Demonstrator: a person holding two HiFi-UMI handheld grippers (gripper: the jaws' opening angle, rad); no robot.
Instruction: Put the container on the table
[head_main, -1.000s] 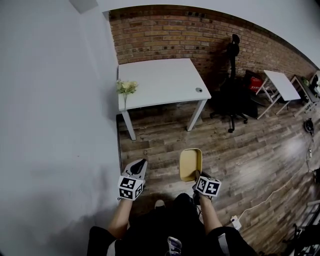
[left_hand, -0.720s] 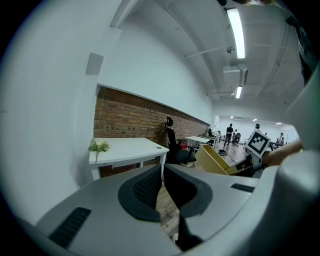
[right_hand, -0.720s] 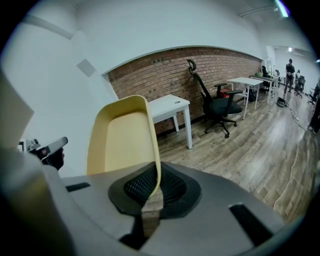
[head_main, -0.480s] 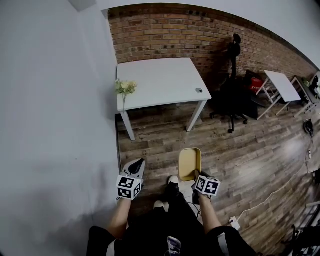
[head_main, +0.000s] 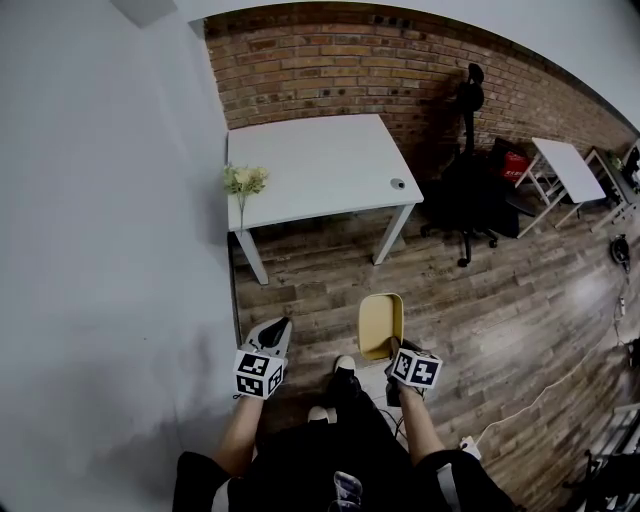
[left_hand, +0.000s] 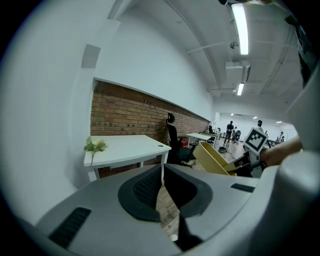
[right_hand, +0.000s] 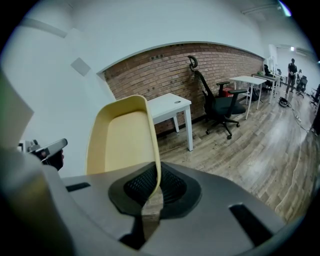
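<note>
1. We see the container (head_main: 381, 324) as a shallow, pale-yellow tray, oblong with rounded corners, a raised rim all round and a smooth bare inside. It is in the air above the wooden floor (head_main: 500, 310), well short of the white table (head_main: 320, 160), and nothing is in it.
2. In the right gripper view the container (right_hand: 120, 135) stands on end, its hollow side towards the camera, and its right-hand wall runs down between the jaws.
3. The right gripper (head_main: 393, 350) is clamped on that thin wall near the tray's lower end. Its black ribbed pads (right_hand: 172, 186) press on either side of the yellow edge.
4. The left gripper (head_main: 281, 328) is beside it at about the same height, well apart from the tray. In its own view we find the left gripper (left_hand: 162, 170) with its jaw tips together and nothing between them. The container (left_hand: 214, 159) shows off to that view's right, tilted.
5. The table stands ahead against a brick wall (head_main: 340, 60). A small bunch of pale flowers (head_main: 243, 180) stands at its near left corner, and a small dark object (head_main: 398, 183) lies near its right edge; we cannot tell what it is.
6. A black office chair (head_main: 465, 190) stands just right of the table, and a second white table (head_main: 565, 168) is farther right.
</note>
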